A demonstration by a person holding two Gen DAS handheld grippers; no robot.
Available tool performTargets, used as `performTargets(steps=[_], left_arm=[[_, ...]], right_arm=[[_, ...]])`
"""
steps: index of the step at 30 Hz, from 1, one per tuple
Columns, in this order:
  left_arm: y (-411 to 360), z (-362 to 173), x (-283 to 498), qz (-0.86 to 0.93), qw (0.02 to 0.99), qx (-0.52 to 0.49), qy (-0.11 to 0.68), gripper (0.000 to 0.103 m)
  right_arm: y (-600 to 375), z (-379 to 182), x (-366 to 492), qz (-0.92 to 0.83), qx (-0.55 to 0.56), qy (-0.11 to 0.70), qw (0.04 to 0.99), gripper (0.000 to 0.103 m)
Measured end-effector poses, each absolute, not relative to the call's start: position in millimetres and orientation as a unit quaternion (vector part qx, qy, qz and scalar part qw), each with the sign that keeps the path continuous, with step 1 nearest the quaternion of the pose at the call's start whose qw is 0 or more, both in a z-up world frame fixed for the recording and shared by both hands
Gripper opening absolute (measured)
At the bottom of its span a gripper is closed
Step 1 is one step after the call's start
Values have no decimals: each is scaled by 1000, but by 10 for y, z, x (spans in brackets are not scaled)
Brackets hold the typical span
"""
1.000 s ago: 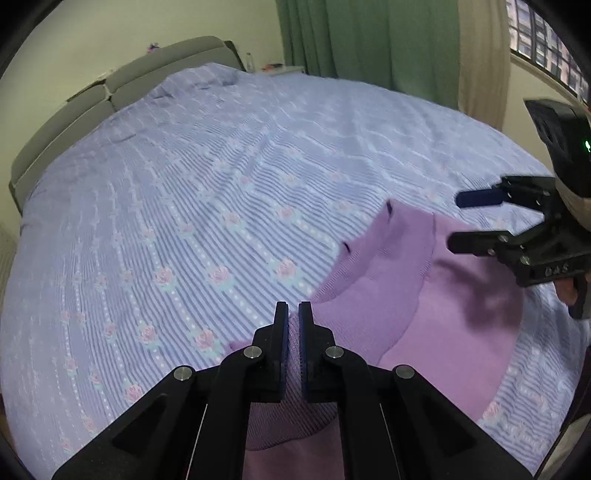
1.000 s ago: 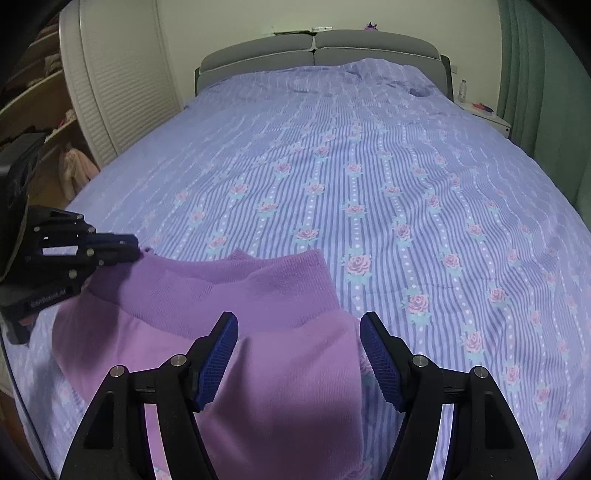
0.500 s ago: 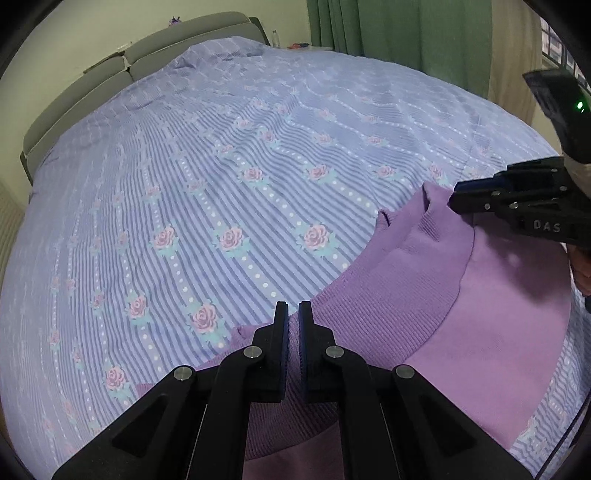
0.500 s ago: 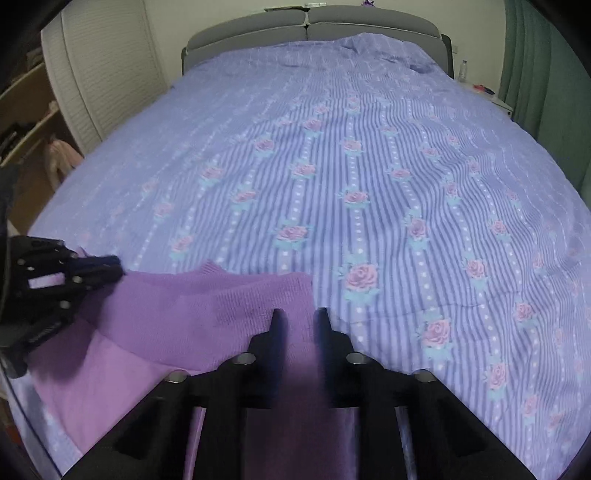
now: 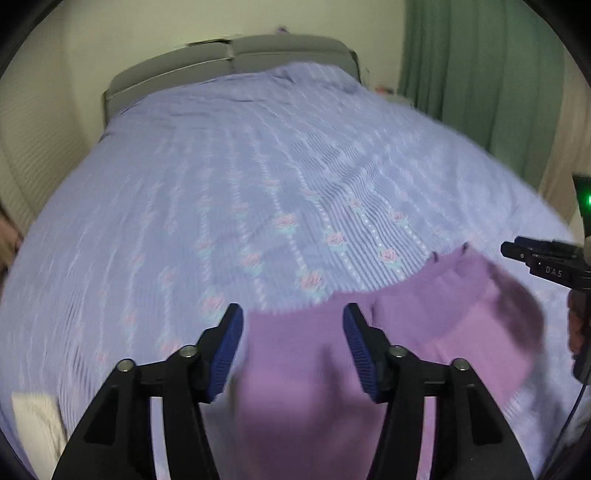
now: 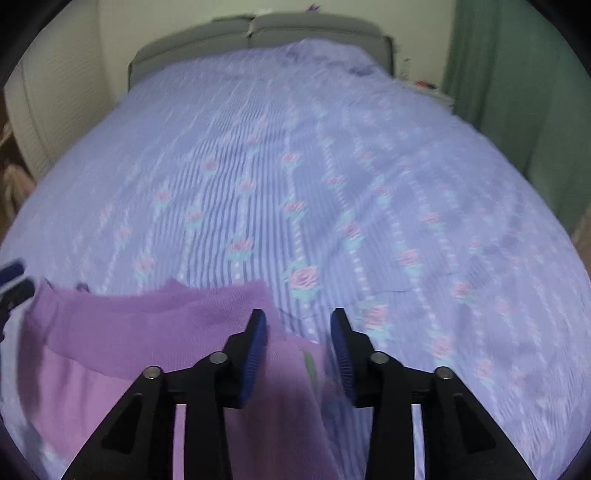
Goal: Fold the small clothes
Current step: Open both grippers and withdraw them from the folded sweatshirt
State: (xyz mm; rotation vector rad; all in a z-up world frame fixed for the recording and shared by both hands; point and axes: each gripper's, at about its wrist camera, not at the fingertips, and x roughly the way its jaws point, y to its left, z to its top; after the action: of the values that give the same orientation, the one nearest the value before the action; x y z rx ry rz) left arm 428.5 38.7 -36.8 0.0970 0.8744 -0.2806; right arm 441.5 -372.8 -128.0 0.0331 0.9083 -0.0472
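Purple knit garment [image 5: 454, 314], one single piece with a darker ribbed band along its far edge, lies flat at the near edge of the lilac striped bedspread with pink roses [image 5: 258, 177]. Two grippers hang over it. The left gripper [image 5: 293, 347] has just been opening: half a second ago its blue ribbed pads were pinched together on the garment's band, and now they stand apart with the cloth lying loose below them, released. The right gripper [image 6: 298, 354] was clamped on the band's right corner half a second ago and has likewise just been opening; its pads now stand apart, and the garment's right edge lies beneath the left pad, not pinched. Both grippers tilt steeply down toward the bed. Both views are blurred. One grey padded headboard [image 6: 258, 26] stands at the far end, one green curtain [image 5: 480, 74] to the right, and a small white cloth [image 5: 37, 424] lies at the near left.
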Motion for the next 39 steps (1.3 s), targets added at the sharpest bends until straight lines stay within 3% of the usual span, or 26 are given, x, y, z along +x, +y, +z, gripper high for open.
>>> performTargets(steps=[3,5,9,14,21,23,24,29,30,32,34,39], left_arm=[[675,-367,3784,-99,902,33,419,62],[680,-455,3483,-84,902,45,421,62],[761,-714,3059,-79,902,-14,424,62],[1027,-1107,2939,-54,886,-138,440,61],[993,-1262,2967,-66,880,-186,432,60],[987,-1268,3024,-73,876,-200,433,53],[973,-1286,3044,-84,871,-209,437,43],[926,-1309,3100,-81,867,-193,452,26],[878,-1267,3108,-79,871,-176,452,24],[861,-1154,3087,-77,876,-159,449,23],[878,-1023,3071,-77,880,-161,440,22],[932,-1103,3153,-74,870,-158,460,21]], right_arm=[[-3782,-1070,4032,-20,34,403,914,59],[-3703,-1004,3704,-30,16,377,925,63],[-3438,-1113,3204,-21,-27,352,936,63],[-3623,-1464,2940,-19,56,360,931,63],[-3693,-1802,2709,2,103,379,920,63],[-3714,-1825,2756,2,108,379,919,63],[-3730,-1816,2778,5,117,377,919,63],[-3771,-1840,2942,24,121,381,916,63],[-3775,-1845,2944,27,123,386,914,62],[-3798,-1870,2980,44,135,394,908,40],[-3774,-1839,3006,39,118,408,905,30],[-3637,-1697,2970,9,52,409,911,26]])
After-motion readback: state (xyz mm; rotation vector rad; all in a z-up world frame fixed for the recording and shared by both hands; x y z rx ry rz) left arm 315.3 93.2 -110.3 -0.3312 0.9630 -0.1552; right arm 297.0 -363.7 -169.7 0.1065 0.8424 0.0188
